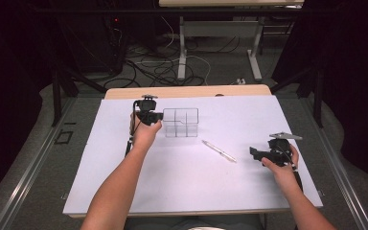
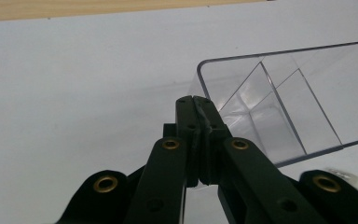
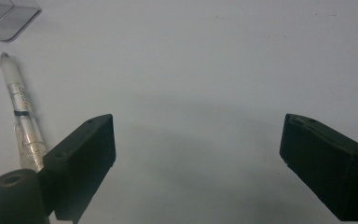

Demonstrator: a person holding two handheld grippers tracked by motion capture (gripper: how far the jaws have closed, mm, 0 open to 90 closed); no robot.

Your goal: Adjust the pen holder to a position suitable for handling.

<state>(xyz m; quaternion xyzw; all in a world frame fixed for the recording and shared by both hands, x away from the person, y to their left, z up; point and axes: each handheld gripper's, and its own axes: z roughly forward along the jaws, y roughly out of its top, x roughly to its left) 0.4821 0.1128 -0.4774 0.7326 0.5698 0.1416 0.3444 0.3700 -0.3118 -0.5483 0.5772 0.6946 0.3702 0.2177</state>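
Observation:
A clear plastic organizer box (image 1: pixel 180 122) with inner dividers stands on the white sheet (image 1: pixel 187 187) near the table's far side. My left gripper (image 1: pixel 159 116) is at the box's left wall. In the left gripper view its jaws (image 2: pixel 196 100) are pressed together on the rim of that wall of the box (image 2: pixel 284 93). A white and clear pen (image 1: pixel 219 151) lies flat between the box and my right gripper (image 1: pixel 254 153). The right gripper (image 3: pixel 196 135) stands wide open above bare sheet, with the pen (image 3: pixel 21 112) just left of its left jaw.
The white sheet covers most of the wooden table (image 1: pixel 187 91). A corner of the box (image 3: pixel 4 14) shows at the top left of the right gripper view. Cables and desk legs (image 1: pixel 182 52) stand on the floor beyond the table.

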